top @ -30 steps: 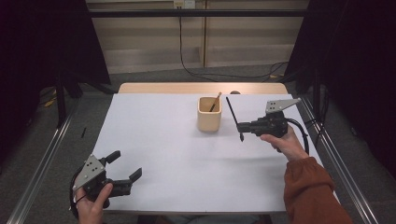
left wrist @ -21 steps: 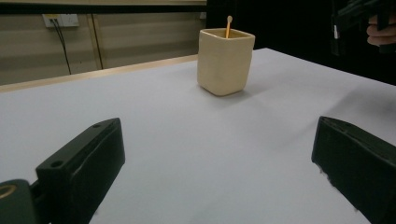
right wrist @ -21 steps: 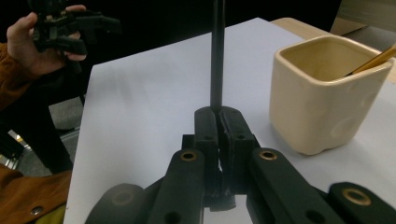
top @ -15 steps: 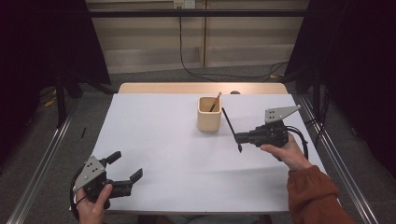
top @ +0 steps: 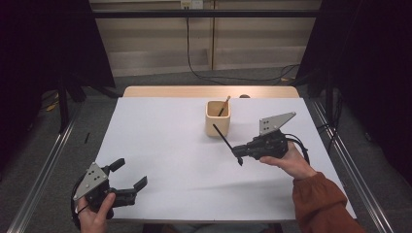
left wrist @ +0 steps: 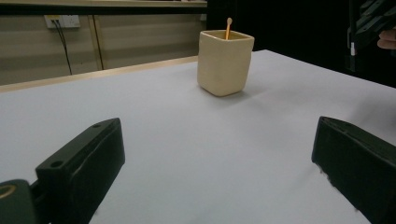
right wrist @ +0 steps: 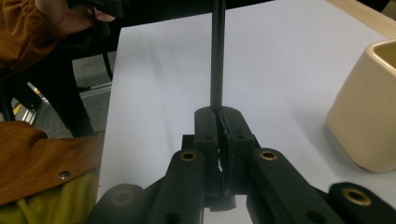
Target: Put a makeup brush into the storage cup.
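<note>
White-topped table [top: 160, 145] with a cream square cup [top: 217, 117] upright toward its far edge.

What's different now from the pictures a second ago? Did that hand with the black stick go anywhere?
The right gripper, shut on the black stick, has come back from beside the cream cup toward the person, a little lower over the white table. The stick was not let go. The left gripper, open, the cup and the wooden stick in it stayed put.
</note>
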Demonstrator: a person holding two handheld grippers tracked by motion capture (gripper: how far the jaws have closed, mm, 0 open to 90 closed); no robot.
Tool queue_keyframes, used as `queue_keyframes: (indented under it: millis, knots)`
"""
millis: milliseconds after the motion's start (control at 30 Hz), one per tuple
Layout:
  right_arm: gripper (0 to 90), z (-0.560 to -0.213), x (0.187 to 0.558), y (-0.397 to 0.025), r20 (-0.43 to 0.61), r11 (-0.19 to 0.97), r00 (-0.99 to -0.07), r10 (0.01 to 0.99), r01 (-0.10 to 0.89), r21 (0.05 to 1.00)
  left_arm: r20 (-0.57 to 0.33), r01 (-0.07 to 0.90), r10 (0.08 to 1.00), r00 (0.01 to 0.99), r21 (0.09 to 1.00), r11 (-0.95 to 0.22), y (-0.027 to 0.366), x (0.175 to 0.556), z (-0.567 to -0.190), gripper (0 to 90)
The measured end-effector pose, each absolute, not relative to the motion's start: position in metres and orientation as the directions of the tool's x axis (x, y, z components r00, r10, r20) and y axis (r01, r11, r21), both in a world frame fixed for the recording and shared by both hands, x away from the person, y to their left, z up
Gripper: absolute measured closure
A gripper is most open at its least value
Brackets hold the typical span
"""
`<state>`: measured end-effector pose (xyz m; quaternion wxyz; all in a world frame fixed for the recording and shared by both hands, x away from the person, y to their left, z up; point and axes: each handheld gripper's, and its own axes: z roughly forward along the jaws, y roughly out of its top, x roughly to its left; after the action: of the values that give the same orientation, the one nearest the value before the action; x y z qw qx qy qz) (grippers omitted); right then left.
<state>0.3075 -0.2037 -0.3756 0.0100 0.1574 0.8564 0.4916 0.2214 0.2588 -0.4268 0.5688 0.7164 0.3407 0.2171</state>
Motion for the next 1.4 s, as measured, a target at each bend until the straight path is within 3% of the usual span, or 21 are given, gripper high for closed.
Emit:
queue_keyframes:
  millis: [533, 1033, 1400]
  knots:
    - [86.3, -0.368, 0.313, -0.188, 0.101, 0.637, -0.963, 0.25, 0.241, 0.732, -0.053, 0.224, 0.74, 0.671, 0.965, -0.134, 0.258, 0.22, -0.425, 2.5]
    - [86.2, -0.368, 0.319, -0.16, 0.049, 0.842, -0.979, 0.199, 0.196, 0.502, -0.055, 0.234, 0.734, 0.677, 0.961, -0.144, 0.258, 0.221, -0.427, 2.5]
    - [86.2, -0.373, 0.326, -0.147, 0.044, 0.919, -0.984, 0.172, 0.176, 0.353, -0.055, 0.233, 0.73, 0.682, 0.962, -0.145, 0.257, 0.223, -0.427, 2.6]
